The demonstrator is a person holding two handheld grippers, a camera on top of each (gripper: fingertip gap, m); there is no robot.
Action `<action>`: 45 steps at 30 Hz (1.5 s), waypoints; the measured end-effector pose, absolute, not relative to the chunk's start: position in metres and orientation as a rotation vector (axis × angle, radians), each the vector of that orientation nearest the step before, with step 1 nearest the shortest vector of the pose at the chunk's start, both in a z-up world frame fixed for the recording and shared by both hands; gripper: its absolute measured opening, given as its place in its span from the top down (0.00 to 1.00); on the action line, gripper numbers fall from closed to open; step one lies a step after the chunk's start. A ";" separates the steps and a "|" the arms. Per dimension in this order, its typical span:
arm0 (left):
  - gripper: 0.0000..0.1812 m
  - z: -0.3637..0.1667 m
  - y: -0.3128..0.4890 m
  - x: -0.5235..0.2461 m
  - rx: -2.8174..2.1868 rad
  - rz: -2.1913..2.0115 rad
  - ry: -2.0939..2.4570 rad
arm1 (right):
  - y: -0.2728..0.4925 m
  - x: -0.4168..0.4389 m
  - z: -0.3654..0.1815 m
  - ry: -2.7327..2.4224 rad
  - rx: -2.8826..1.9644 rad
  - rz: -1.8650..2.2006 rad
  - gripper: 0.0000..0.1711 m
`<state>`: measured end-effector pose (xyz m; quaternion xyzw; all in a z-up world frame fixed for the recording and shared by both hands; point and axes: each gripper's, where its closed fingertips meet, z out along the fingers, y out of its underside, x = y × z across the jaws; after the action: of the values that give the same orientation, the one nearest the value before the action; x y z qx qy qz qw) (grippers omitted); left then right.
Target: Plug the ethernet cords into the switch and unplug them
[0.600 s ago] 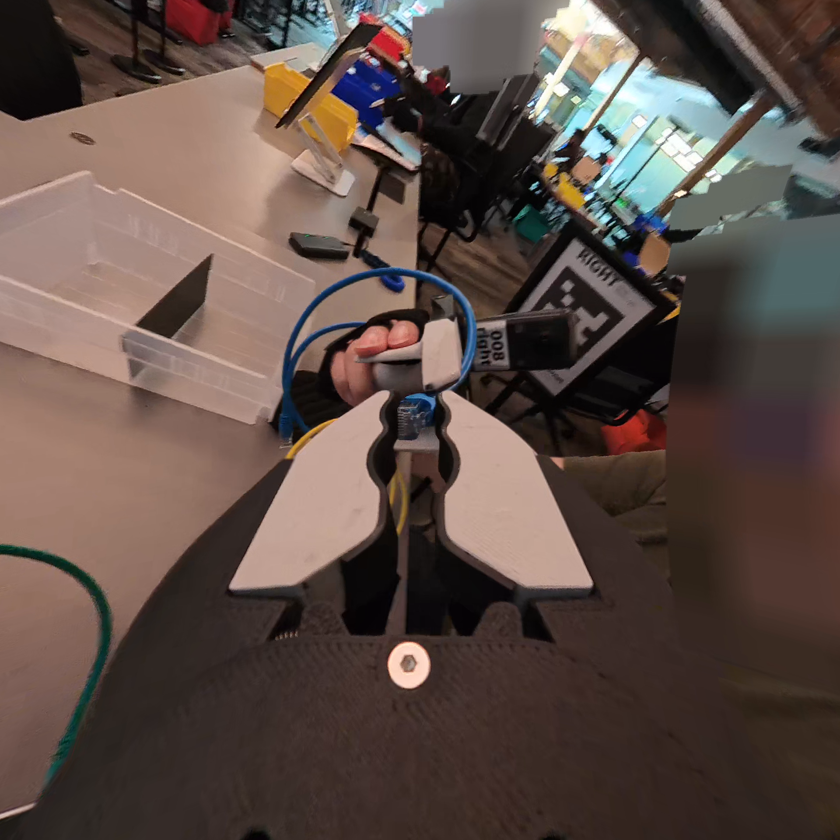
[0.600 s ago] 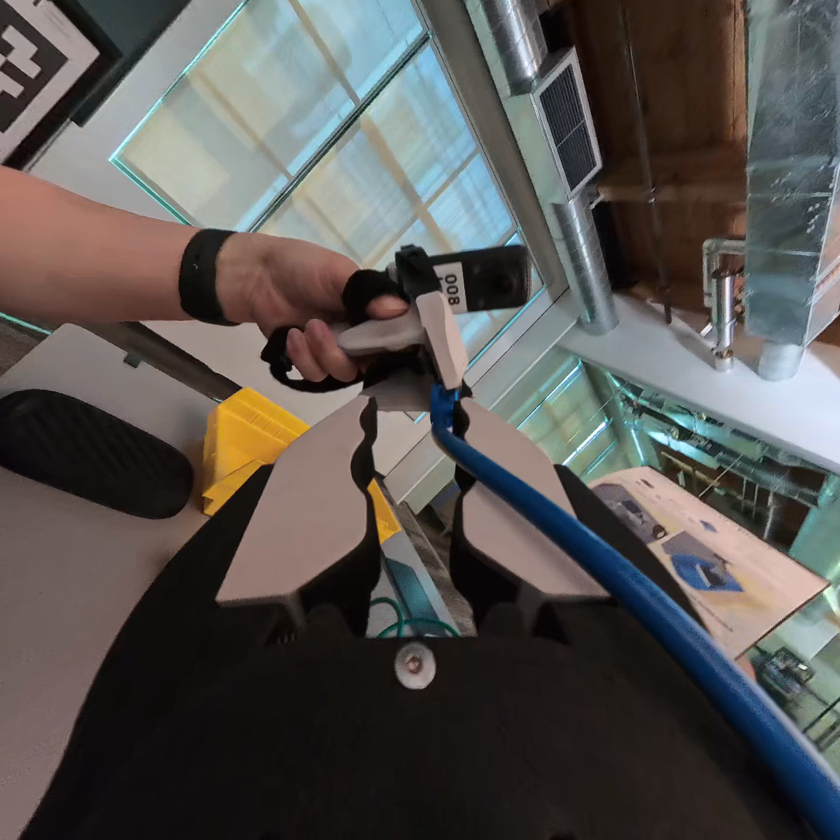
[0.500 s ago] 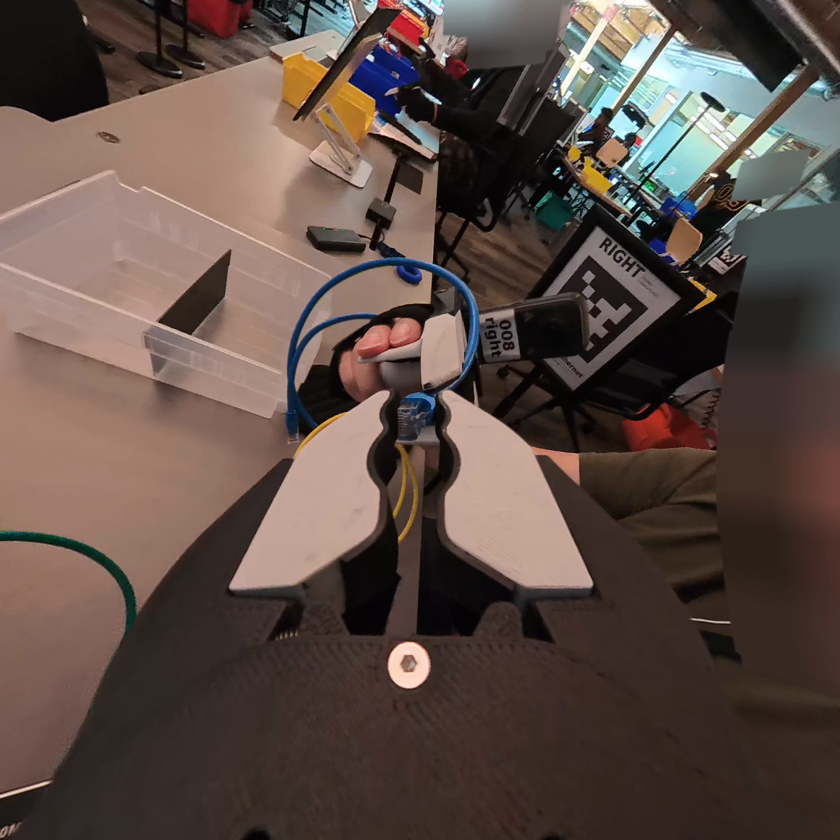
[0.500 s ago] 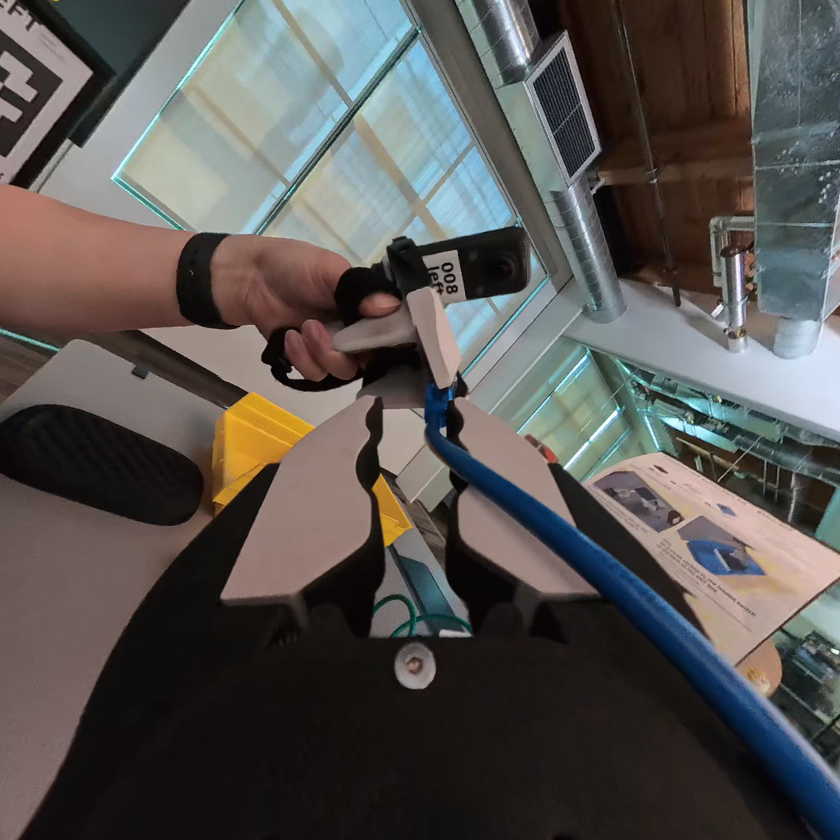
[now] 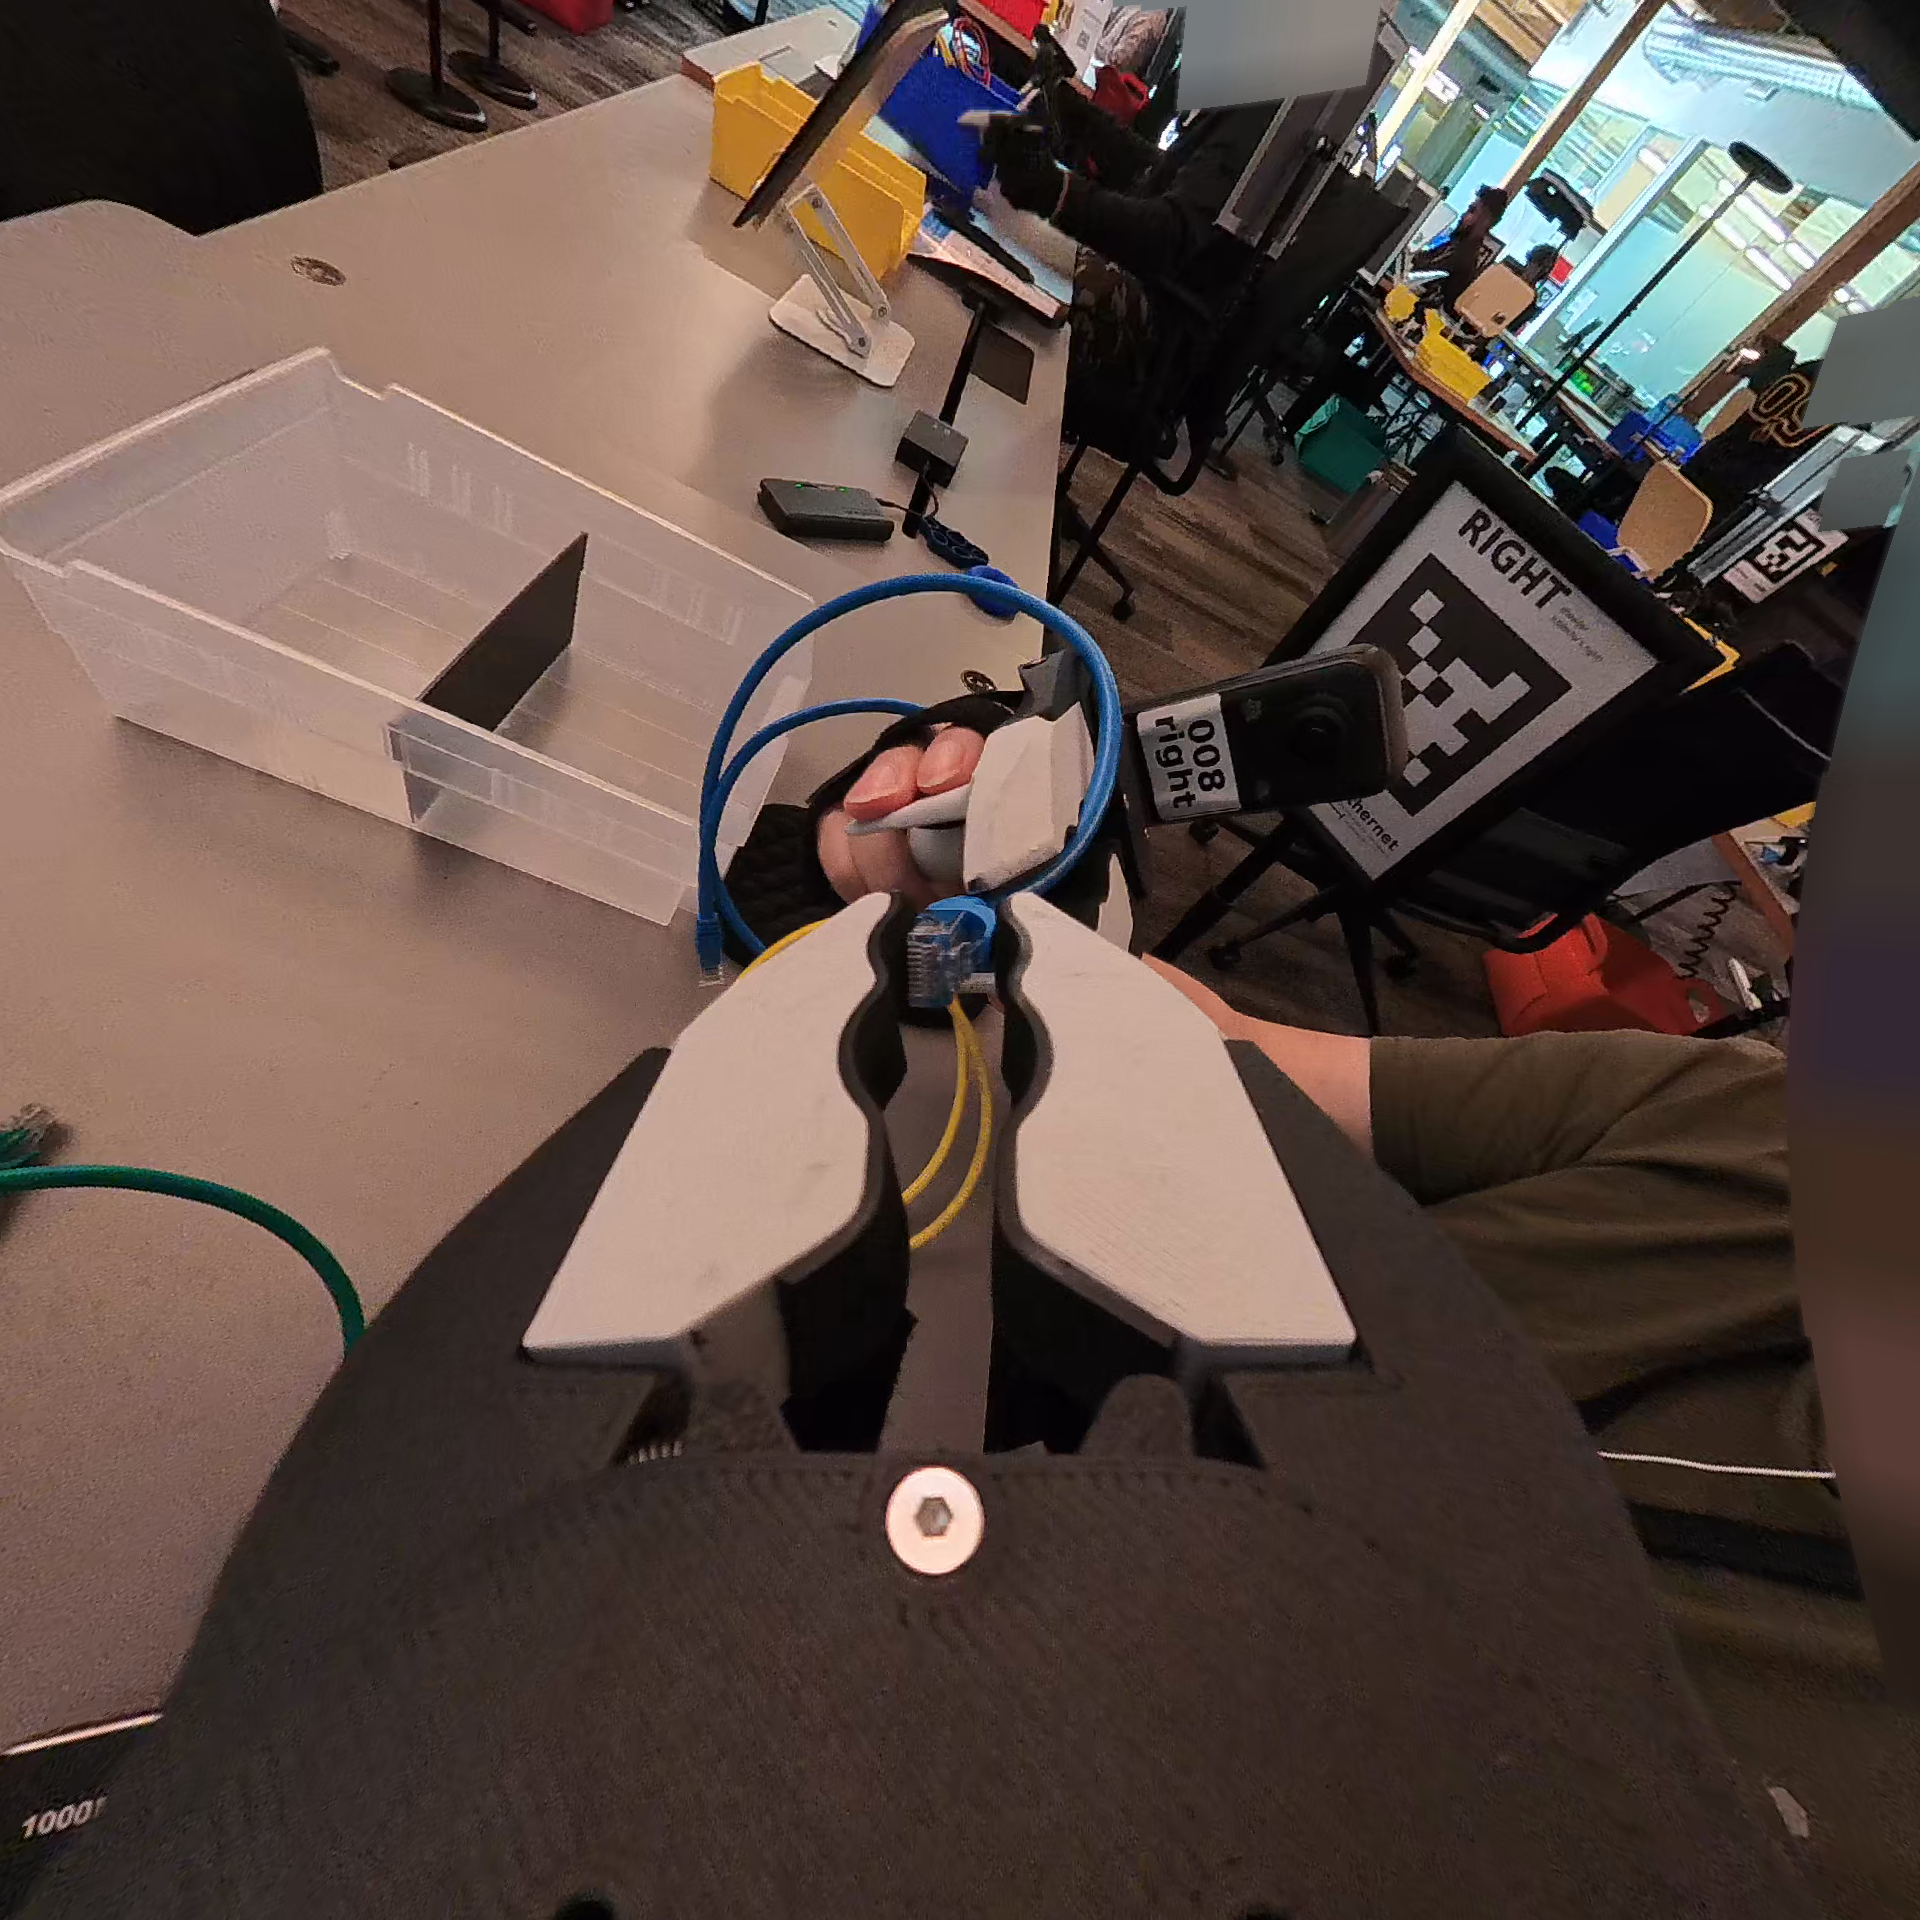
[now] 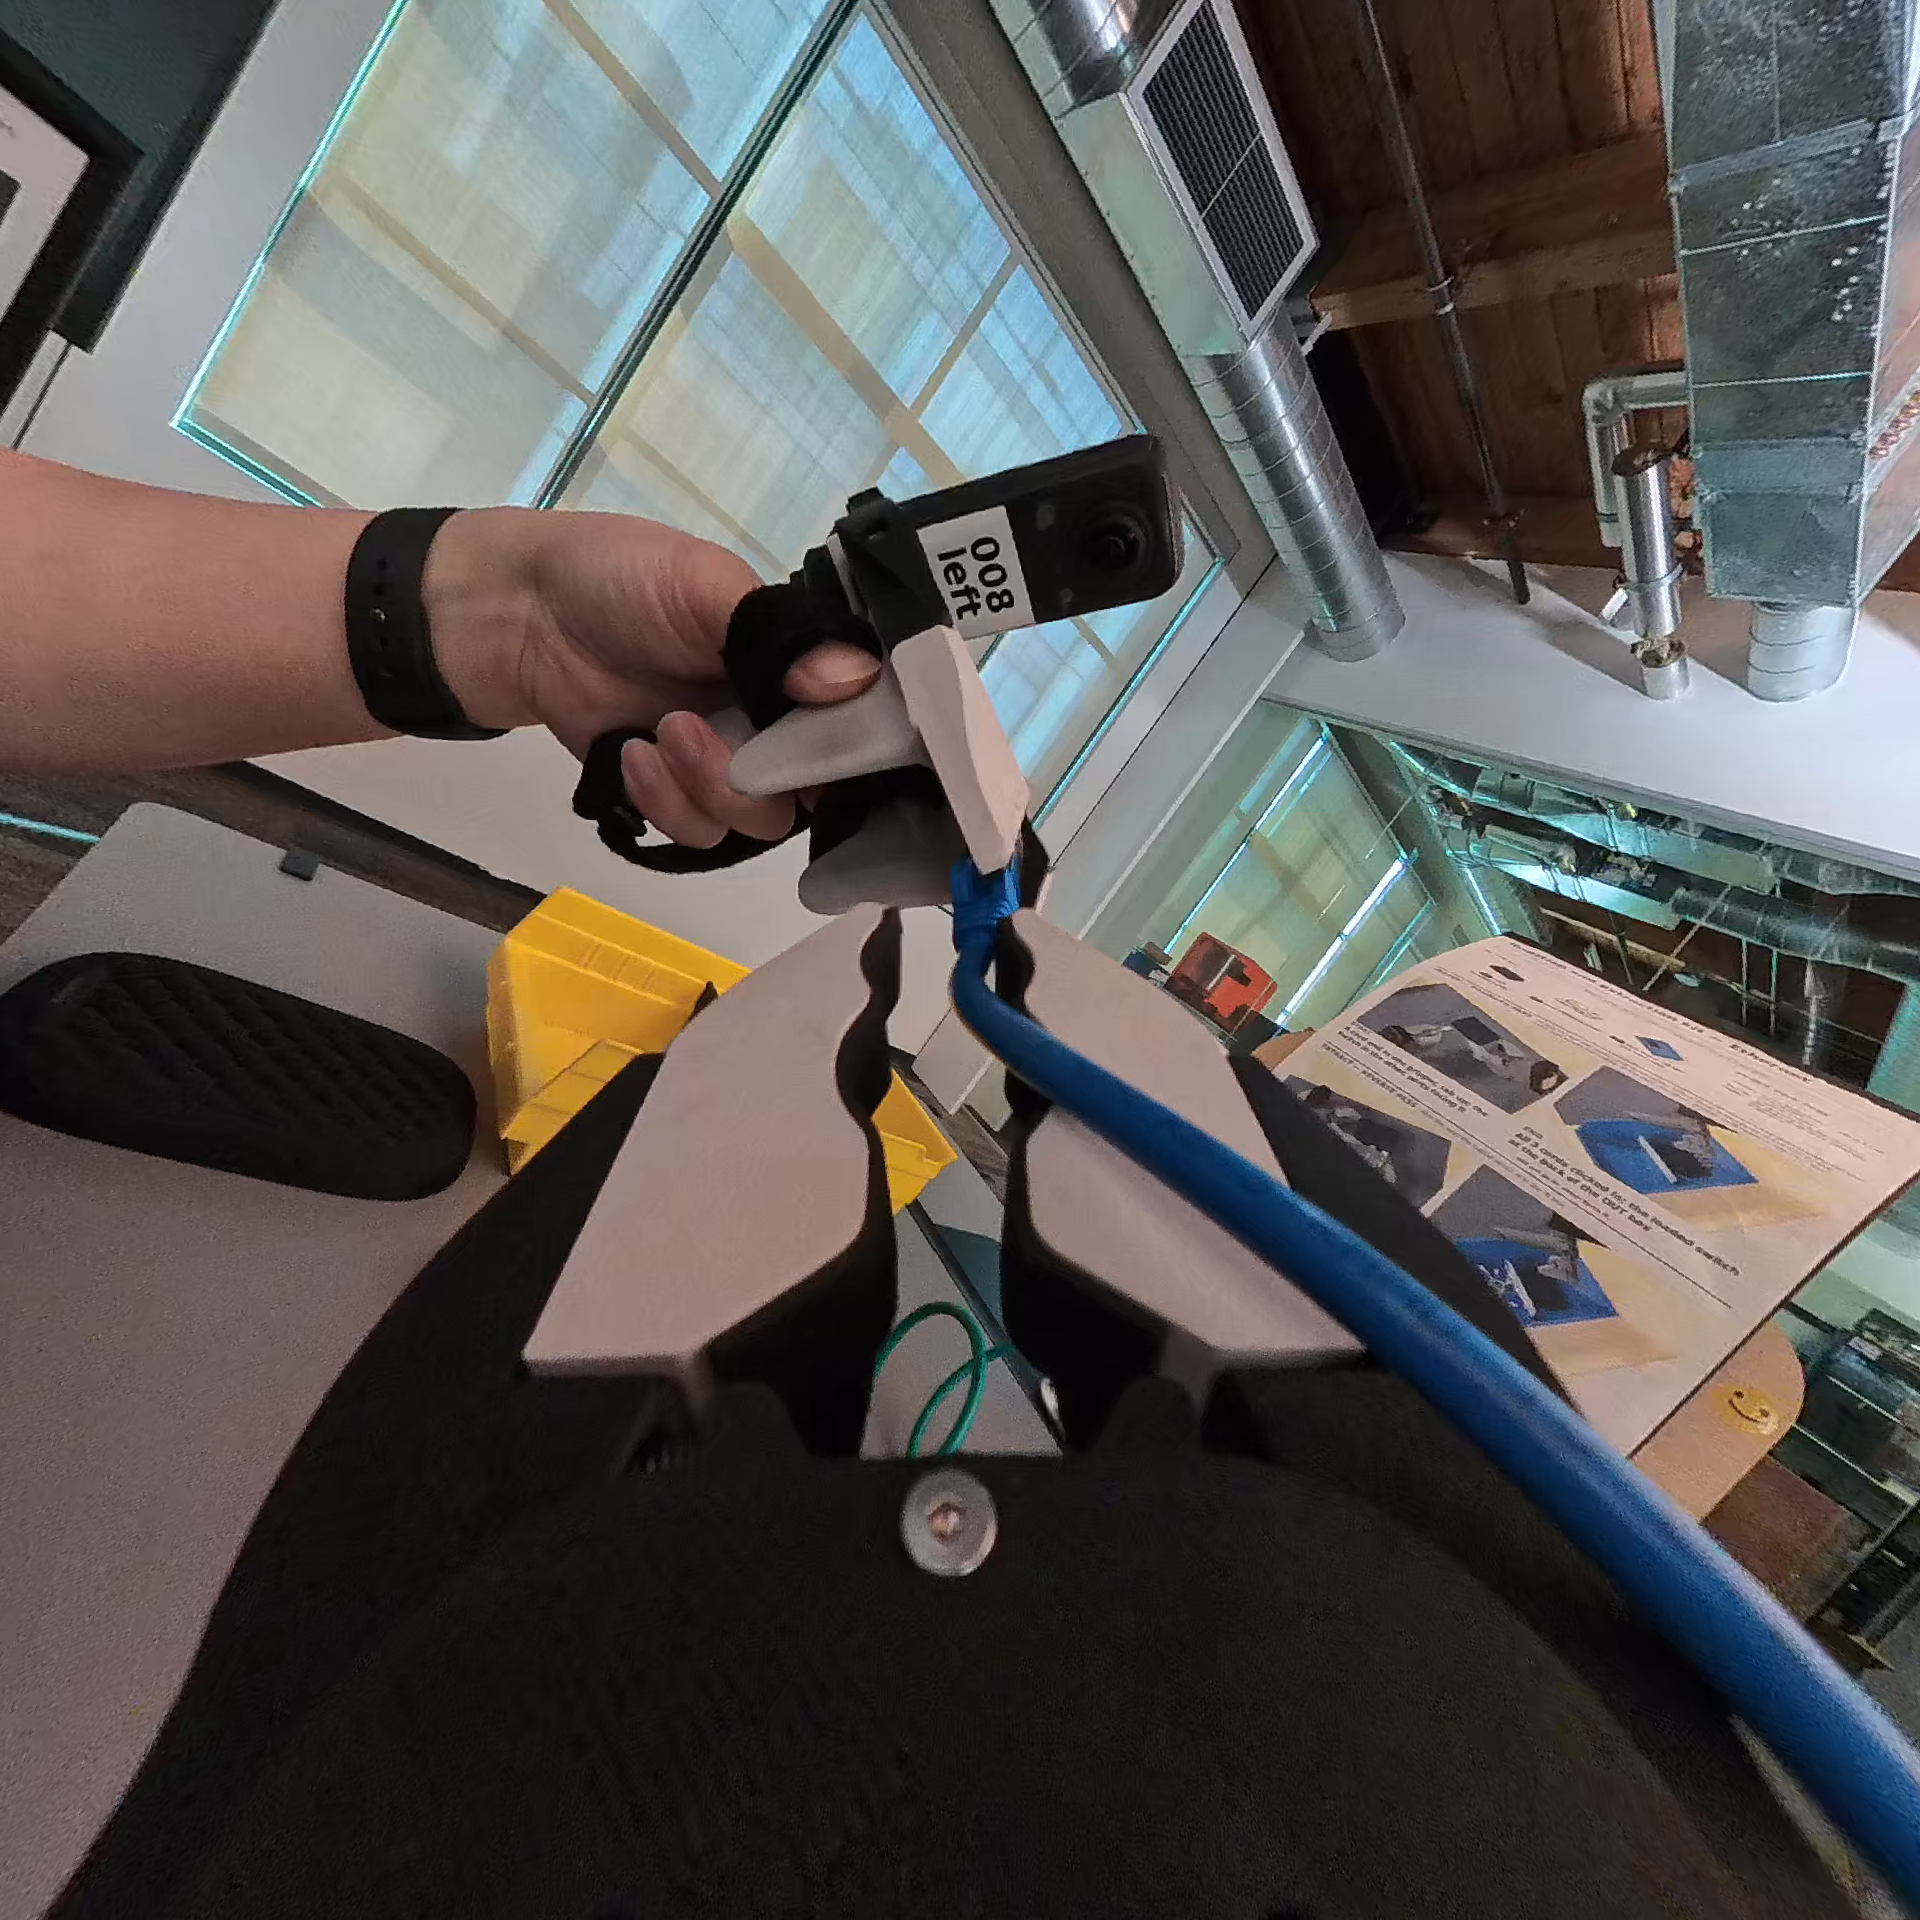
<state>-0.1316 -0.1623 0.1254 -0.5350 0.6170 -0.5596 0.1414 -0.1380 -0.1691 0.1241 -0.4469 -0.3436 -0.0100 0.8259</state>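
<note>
My left gripper [image 5: 948, 935] is shut on the clear plug [image 5: 940, 961] of a blue ethernet cord [image 5: 790, 665], held in the air above the table's edge. The cord loops up and over the right gripper [image 5: 1013, 805], which faces mine tip to tip. In the right wrist view the cord [image 6: 1299, 1226] runs along my right finger to its boot [image 6: 982, 904]. My right gripper [image 6: 954, 916] has narrow jaws, with a gap left of the cord. The left gripper's fingertips [image 6: 987, 821] pinch the plug. No switch shows clearly.
A clear divided bin [image 5: 343, 582] stands on the grey table [image 5: 260, 1018]. A yellow cord [image 5: 961, 1122] hangs under the grippers and a green cord [image 5: 239, 1210] lies at the left. A dark box corner [image 5: 62, 1787] shows bottom left. A yellow bin [image 6: 582, 1018] and an instruction board [image 6: 1579, 1143] show in the right wrist view. My left and right fingertips are right by each other.
Both grippers have stayed tip to tip on the blue cord and tilted a little. My right jaws have narrowed around the cord.
</note>
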 end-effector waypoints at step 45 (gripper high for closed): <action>0.54 -0.149 0.006 -0.233 -2.307 -0.314 0.972 | -0.130 -0.110 0.039 -0.705 -1.149 -0.051 0.96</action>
<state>-0.2328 0.0060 -0.1492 -0.8710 0.3671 -0.1185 0.3043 -0.1105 -0.1303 0.0387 -0.5318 -0.3263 -0.0236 0.7811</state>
